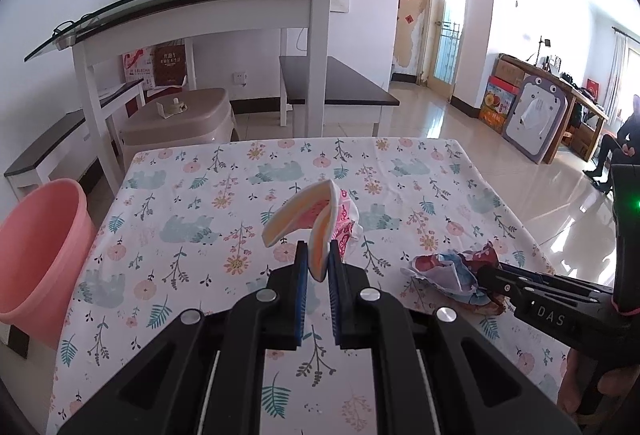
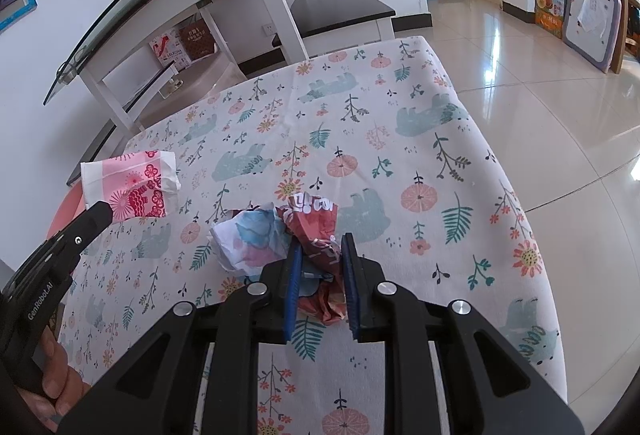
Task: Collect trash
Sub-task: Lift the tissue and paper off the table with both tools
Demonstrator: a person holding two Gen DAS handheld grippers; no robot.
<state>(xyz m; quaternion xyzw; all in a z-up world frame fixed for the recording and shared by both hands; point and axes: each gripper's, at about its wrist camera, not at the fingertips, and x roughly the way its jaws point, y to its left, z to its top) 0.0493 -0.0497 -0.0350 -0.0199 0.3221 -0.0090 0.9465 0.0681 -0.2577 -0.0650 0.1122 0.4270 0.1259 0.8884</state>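
beside the floral desk (image 1: pixel 192 203) a pink bucket (image 1: pixel 40 255), inside unseen; left tongs (image 1: pixel 318 263) pinch a folded wrapper (image 1: pixel 304 219), right tongs (image 2: pixel 320 255) clamp crumpled paper (image 2: pixel 280 239).

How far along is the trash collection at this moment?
Midway. Both pieces are gripped: the left tool is shut on the pink packet, lifted off the table; the right tool is shut on the crumpled wrapper, which seems to rest on the cloth. Left: dropping both, presumably into the pink bucket. Its inside isn't visible.
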